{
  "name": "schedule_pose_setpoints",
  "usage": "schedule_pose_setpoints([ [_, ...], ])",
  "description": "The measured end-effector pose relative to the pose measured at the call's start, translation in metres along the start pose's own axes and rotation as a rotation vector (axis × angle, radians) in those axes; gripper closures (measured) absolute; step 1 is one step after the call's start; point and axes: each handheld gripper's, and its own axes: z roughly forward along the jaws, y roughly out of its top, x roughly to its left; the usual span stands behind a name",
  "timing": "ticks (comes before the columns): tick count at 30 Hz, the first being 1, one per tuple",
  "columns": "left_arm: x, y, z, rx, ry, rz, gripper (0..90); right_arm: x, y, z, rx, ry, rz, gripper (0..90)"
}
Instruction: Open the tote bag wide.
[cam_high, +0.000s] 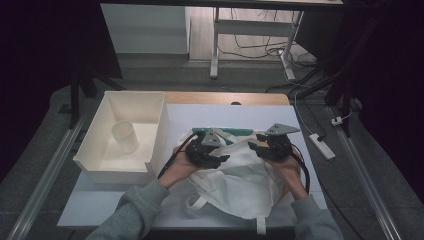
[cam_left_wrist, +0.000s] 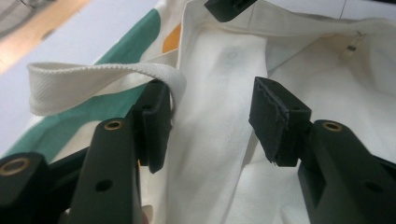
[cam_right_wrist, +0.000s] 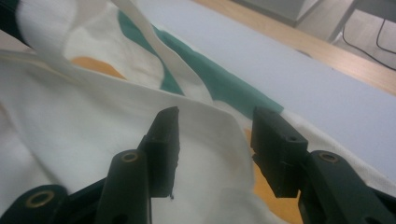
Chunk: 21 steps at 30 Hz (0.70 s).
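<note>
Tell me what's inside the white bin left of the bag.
The white bin holds one pale cup, standing upright on its floor. The near wall hides the floor strip right behind it.

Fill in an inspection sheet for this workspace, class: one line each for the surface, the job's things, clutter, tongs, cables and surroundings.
Surface: pale blue mat on a wooden table.
Job's things: white cloth tote bag with green and orange print lying rumpled on the mat, its webbing handle looped beside one jaw of the left tongs.
Clutter: open white plastic bin to the left, with a white cylindrical cup upright inside.
Tongs: left tongs and right tongs both open over the bag, gripping nothing.
Cables: black cables trail from each tool; more wires on the floor.
Surroundings: dim room, white power strip on the floor, desk legs behind.
</note>
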Motion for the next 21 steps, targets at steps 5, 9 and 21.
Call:
schedule_pose_setpoints([
  [5, -0.004, 0.003, -0.014, -0.012, 0.015, 0.022, 44.5, 0.005, 0.001, -0.011, -0.02, 0.024, -0.005, 52.1],
  [9, -0.005, 0.002, -0.022, -0.035, 0.031, 0.018, 41.8, 0.007, -0.002, -0.012, -0.008, 0.028, -0.008, 51.6],
  [21, -0.021, 0.002, 0.013, 0.037, -0.067, 0.049, 39.7, 0.006, -0.008, -0.019, -0.013, 0.035, 0.014, 51.5],
])
